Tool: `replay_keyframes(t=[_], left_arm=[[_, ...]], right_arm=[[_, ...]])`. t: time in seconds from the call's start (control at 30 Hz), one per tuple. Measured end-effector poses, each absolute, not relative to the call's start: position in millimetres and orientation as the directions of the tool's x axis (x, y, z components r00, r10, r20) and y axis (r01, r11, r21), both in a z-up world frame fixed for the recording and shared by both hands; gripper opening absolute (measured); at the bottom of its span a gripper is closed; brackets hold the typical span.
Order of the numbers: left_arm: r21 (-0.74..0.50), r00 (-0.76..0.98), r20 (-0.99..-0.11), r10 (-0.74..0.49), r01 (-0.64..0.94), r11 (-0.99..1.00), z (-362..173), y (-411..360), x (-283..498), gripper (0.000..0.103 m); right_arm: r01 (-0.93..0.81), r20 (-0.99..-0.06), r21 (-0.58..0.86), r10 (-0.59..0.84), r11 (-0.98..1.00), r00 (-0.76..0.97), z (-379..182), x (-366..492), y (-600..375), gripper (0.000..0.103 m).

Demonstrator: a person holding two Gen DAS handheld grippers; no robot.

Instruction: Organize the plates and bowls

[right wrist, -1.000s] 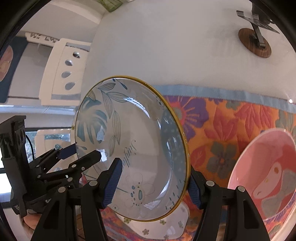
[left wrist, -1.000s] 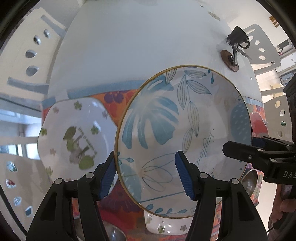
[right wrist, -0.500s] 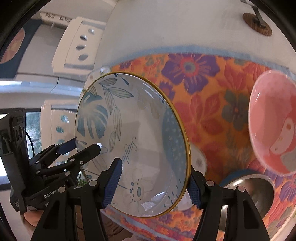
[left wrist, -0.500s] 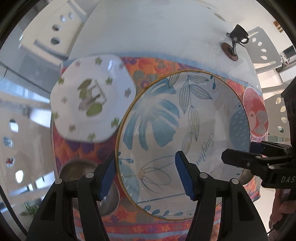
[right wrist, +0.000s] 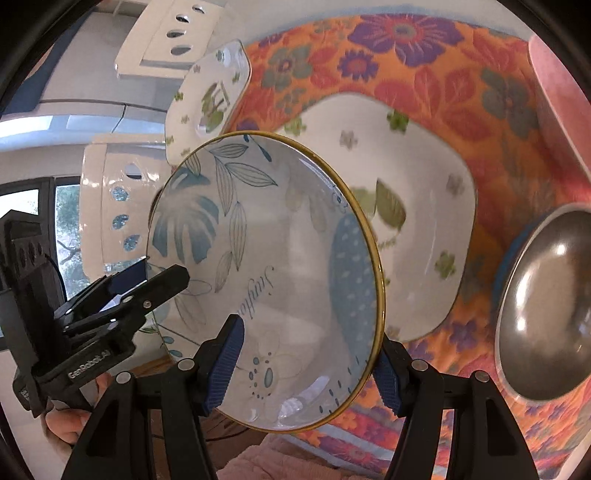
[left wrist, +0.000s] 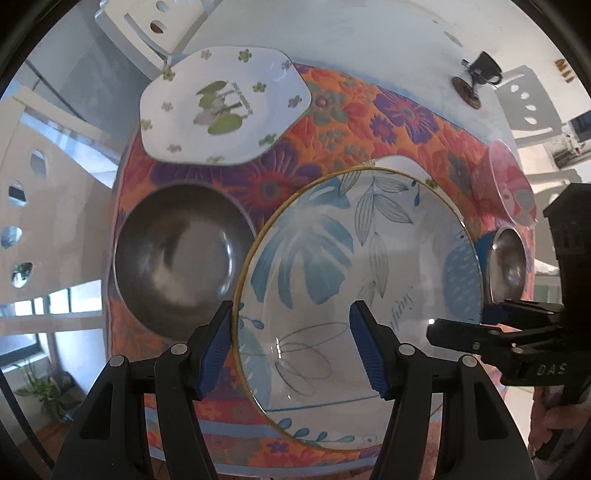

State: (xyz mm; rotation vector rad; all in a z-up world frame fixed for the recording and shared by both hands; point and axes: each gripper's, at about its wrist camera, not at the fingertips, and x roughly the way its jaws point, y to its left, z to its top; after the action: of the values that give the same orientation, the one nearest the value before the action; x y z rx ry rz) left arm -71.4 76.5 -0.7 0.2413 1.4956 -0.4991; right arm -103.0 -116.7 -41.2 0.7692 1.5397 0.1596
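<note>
Both claws pinch one glossy round plate with blue leaf prints and a thin gold rim. From the left wrist view, the left claw has its ribbed blue pads either side of the blue-leaf plate at its 8 o'clock edge, one pad under the rim and one on the face; the right claw enters from 3 o'clock and grips the opposite edge. Below lies a quilted orange floral cloth on the white desk; a white octagonal plate with green sprigs sits at 11 o'clock, a dull steel bowl at 9 o'clock, a pink bowl and a smaller steel bowl at 3 o'clock. From the right wrist view, the right claw clamps the tilted plate's lower rim, and the left claw holds it at 9 o'clock. A second white sprigged plate lies flat directly behind, blurred.
</note>
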Motion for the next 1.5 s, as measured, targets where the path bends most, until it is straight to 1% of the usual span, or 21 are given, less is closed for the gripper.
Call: replay_keyframes(t=[0.1,0.2,0.43,0.73,1.17,1.5], left_arm=[[-0.188,-0.034,-0.98,-0.194,0.459,0.869,-5.5,93.3,-80.0,0.059],[-0.201,-0.046,-0.978,-0.205,0.482,0.853,-9.4,107.8,-91.1,0.059],[-0.266,-0.123,-0.964,-0.236,0.503,0.823,-29.5,140.9,-115.6,0.059],[-0.281,-0.166,-0.96,-0.227,0.529,0.801,-47.4,162.0,-143.3,0.059],[-0.286,-0.219,-0.956,-0.196,0.546,0.788,-77.2,149.9,-163.4,0.059],[-0.28,-0.186,-0.959,-0.213,0.524,0.804,-75.1,142.3,-150.6,0.059]], right_arm=[[0.386,-0.832,0.532,0.549,0.753,0.077,-42.7,-110.1,-104.6,0.064],[0.401,-0.837,0.524,0.543,0.752,0.075,-45.3,-121.5,-91.0,0.064],[0.467,-0.835,0.514,0.545,0.72,0.078,-65.0,-144.3,-53.0,0.064],[0.511,-0.85,0.486,0.52,0.709,0.087,-79.3,-165.0,-25.6,0.064],[0.579,-0.849,0.464,0.523,0.67,0.076,-114.1,-172.5,-26.7,0.064],[0.57,-0.852,0.472,0.513,0.672,0.101,-112.2,-185.8,-48.8,0.064]])
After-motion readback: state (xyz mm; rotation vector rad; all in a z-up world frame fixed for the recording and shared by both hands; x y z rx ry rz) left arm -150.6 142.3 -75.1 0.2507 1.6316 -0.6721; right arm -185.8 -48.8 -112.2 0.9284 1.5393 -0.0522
